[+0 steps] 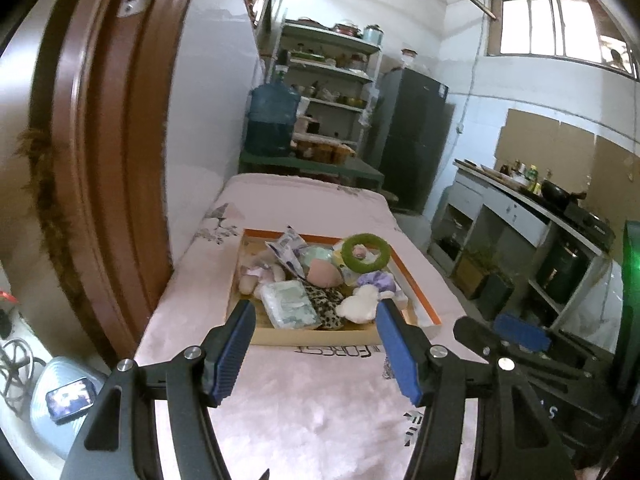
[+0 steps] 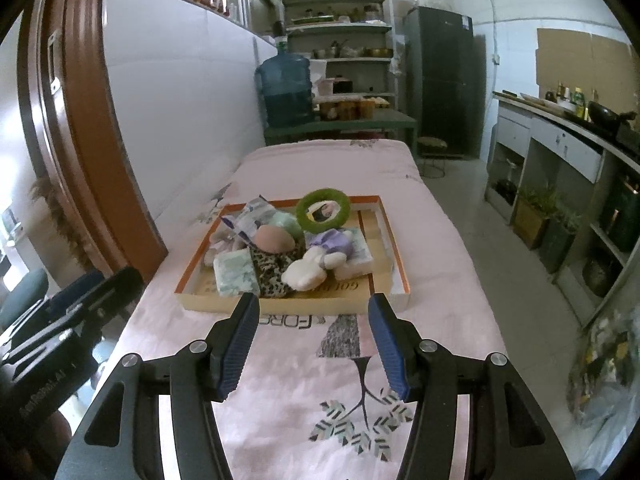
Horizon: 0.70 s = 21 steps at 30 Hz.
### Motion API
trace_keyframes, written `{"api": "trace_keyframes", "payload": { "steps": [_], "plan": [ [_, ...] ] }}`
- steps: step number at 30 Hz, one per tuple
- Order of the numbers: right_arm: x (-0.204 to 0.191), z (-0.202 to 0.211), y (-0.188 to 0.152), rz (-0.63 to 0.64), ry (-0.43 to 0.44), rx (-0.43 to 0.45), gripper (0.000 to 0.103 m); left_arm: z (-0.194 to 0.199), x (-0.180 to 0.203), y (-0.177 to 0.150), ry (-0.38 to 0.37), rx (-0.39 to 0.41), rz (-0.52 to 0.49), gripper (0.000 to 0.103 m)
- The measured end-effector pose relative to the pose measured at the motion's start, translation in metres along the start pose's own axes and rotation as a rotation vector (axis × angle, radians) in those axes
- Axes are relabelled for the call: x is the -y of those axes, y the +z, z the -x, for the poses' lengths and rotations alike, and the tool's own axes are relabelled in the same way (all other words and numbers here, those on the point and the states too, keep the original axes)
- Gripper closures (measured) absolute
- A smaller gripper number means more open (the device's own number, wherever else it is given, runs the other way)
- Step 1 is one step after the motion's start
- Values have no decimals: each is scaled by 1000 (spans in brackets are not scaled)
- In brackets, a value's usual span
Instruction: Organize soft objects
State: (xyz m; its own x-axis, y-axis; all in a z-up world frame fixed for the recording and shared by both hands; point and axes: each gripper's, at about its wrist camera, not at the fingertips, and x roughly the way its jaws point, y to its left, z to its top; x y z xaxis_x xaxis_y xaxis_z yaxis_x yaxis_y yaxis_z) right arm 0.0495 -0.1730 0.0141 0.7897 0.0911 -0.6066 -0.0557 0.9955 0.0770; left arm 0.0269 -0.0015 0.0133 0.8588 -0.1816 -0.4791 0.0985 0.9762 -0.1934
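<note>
Both grippers — left gripper (image 1: 316,344), right gripper (image 2: 312,338) — are hovering wide open, empty; the cream plush toy (image 2: 306,270) in the shallow cardboard tray (image 2: 280,304) looks light, squashy — pinch its middle.

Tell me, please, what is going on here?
A person is holding two grippers over a pink bedspread, and nothing has been picked up yet. The left gripper and right gripper both have their jaws open and empty, aimed at a shallow tray piled with soft things, including a green ring and a white plush toy.
</note>
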Motion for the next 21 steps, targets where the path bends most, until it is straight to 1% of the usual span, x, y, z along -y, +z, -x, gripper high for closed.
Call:
{"api": "trace_keyframes", "payload": {
  "steps": [3, 6, 7, 8, 12, 17, 19, 21],
  "plan": [
    [-6, 11, -5, 15, -5, 19, 44, 6, 4, -3, 61, 2, -19, 41],
    [-12, 20, -9, 32, -23, 40, 44, 11, 7, -8, 121, -22, -27, 41],
    [-12, 23, -11, 33, -31, 44, 42, 13, 8, -9, 133, -29, -25, 41],
    [-13, 26, -13, 32, -41, 51, 39, 16, 8, -11, 139, -29, -25, 41],
    [-16, 33, -19, 42, -68, 81, 36, 22, 8, -15, 119, -39, -22, 41],
    [-13, 39, -24, 12, -63, 70, 34, 30, 11, -21, 165, -44, -41, 41],
    [-13, 40, -26, 14, -69, 66, 30, 34, 12, -24, 164, -49, -45, 41],
    [-12, 41, -27, 8, -75, 60, 29, 37, 13, -26, 161, -50, -49, 41]
  ]
}}
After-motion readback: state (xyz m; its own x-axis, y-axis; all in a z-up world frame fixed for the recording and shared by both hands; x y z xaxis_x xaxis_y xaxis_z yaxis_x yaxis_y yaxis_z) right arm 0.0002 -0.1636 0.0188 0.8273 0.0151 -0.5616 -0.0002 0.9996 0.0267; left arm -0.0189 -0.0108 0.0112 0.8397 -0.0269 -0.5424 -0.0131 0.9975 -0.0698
